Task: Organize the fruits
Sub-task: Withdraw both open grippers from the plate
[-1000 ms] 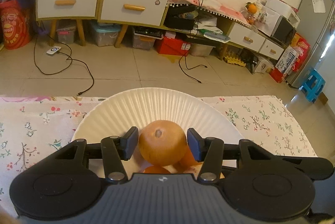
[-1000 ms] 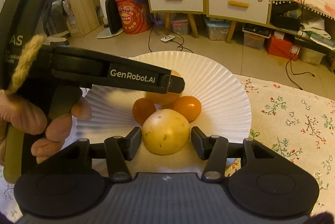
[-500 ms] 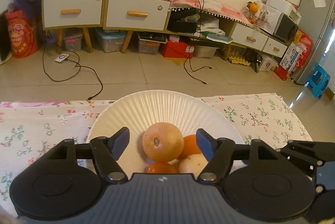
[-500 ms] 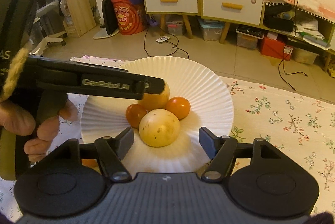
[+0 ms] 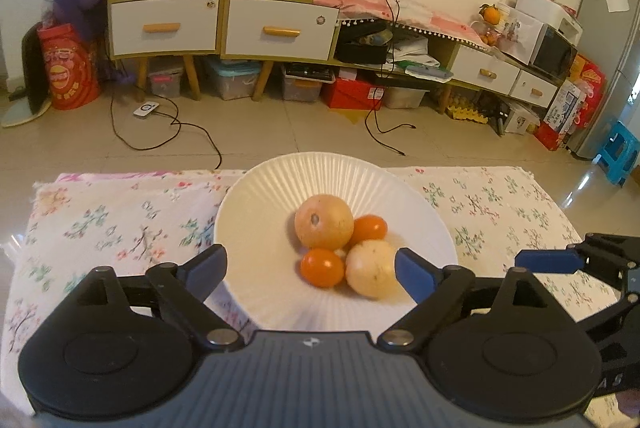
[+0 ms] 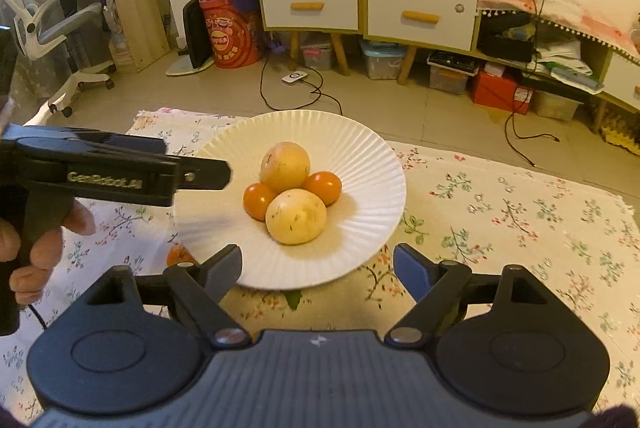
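A white ribbed plate (image 5: 248, 195) (image 6: 360, 147) sits on the flowered cloth and holds a pile of fruit. The pile is a large orange-tan fruit (image 5: 324, 222) (image 6: 285, 167), a pale yellow fruit (image 5: 370, 270) (image 6: 296, 216) and two small orange ones (image 5: 322, 267) (image 6: 325, 187). My left gripper (image 5: 308, 262) hangs above the plate's near side, its jaws opening, pads touching nothing. My right gripper (image 6: 318, 262) is drawn back over the plate's near rim, jaws also opening and empty. In the right wrist view, a hand (image 6: 40, 248) holds the left gripper, whose fingers (image 6: 208, 175) reach in from the left.
The flowered cloth (image 5: 120, 228) covers the table, whose far edge drops to a tiled floor with cables. A small orange thing (image 6: 176, 255) and a green bit (image 6: 294, 298) peek out under the plate's near rim. Cabinets and boxes line the far wall.
The left gripper let go of the orange-tan fruit and the right one of the yellow fruit. Both opened wide and pulled back and up from the plate.
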